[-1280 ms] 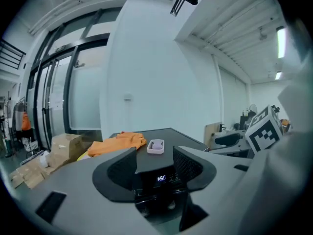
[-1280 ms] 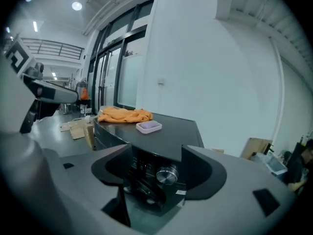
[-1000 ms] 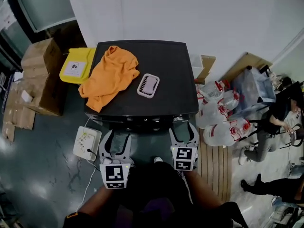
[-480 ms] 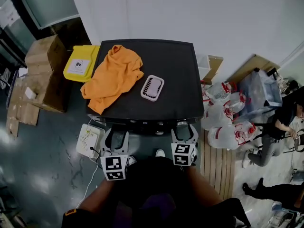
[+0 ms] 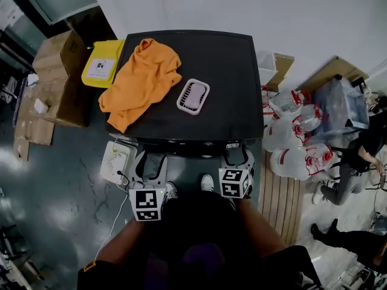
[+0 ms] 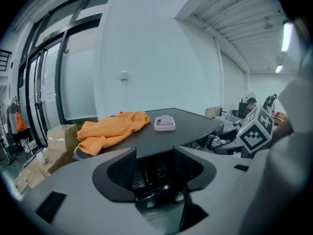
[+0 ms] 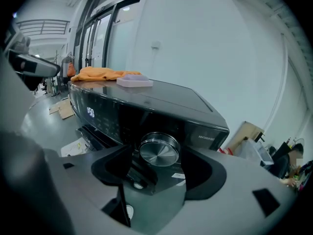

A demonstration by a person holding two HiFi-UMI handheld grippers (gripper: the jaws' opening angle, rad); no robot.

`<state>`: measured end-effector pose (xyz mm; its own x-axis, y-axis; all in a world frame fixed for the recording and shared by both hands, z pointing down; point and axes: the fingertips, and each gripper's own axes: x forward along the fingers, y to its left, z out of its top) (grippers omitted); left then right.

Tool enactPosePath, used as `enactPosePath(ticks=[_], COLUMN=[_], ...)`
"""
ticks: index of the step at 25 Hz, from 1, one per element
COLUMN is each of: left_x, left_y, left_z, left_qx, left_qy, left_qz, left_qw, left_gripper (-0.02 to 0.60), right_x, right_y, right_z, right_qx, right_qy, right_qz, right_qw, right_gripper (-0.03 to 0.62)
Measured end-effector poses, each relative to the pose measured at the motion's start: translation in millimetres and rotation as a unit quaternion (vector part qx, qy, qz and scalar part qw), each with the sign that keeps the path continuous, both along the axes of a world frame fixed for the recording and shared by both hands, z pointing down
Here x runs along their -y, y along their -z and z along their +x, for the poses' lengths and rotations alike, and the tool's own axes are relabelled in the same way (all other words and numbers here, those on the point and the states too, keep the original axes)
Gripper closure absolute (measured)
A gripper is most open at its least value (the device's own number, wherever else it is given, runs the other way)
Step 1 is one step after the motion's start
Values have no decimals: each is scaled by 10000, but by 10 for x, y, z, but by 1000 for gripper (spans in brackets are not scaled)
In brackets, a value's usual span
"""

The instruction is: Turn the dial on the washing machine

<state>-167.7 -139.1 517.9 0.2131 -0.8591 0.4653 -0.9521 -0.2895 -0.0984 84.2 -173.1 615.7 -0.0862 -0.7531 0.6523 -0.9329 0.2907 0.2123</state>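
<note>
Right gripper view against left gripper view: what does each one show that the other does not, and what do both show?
Only the right gripper view shows the silver dial, framed by the open right claw, and the lit display on the front panel. Only the left gripper view shows the other gripper's marker cube, past the open, empty left claw. Both show the orange cloth and the pink dish on the washing machine.

Overhead, two low closeups; shared washer [image 5: 230, 89]

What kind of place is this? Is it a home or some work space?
Probably a work or storage space, not a home: the washing machine stands between stacked cardboard boxes and full plastic bags.
</note>
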Motion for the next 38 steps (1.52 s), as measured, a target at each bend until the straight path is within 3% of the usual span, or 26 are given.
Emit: enactPosePath(ticks=[6,9,12,16,19,20,22,26,31,33,38], left_x=[-18,-61,-82,-104,-106,-102,-87,-60,-35,-37,-68], left_y=[1,-19,-28,-32,-41,-41,-39,-35,-33,-37,-40], left_z=[110,138,111,85,73,70,63,69,75,71,45], left_qx=[-17,-45,-41,-62,-96,-101,-98,-96,-114,-108,-91], left_qy=[-33,-73,-73,-85,-89,-95,-103,-121,-154,-170,-203], left_qz=[-39,-86,-108,-116,-130,-127,-118,-104,-105,-108,-126], left_qw=[10000,9999,9999,9999,9998,9998,9998,9998,9998,9997,9997], left_gripper=[359,359,359,359,359,359,359,359,359,359,359], right_x=[32,36,35,33,35,36,40,30,-39,-50,-2], right_y=[-76,-84,-94,-146,-154,-151,-147,-148,-33,-1,-30], right_z=[-5,46,49,91,121,125,124,118,24,-29,-46], right_qx=[111,148,317,1306,2550,2780,2841,2336,497,-67,-810], right_qy=[-61,-192,-258,-527,-746,-763,-728,-643,-64,172,235], right_qz=[-90,-117,-165,-327,-528,-564,-562,-447,24,183,240], right_qw=[9999,9996,9990,9895,9626,9559,9544,9692,9987,9997,9961], right_gripper=[266,309,310,310,310,310,310,309,296,295,295])
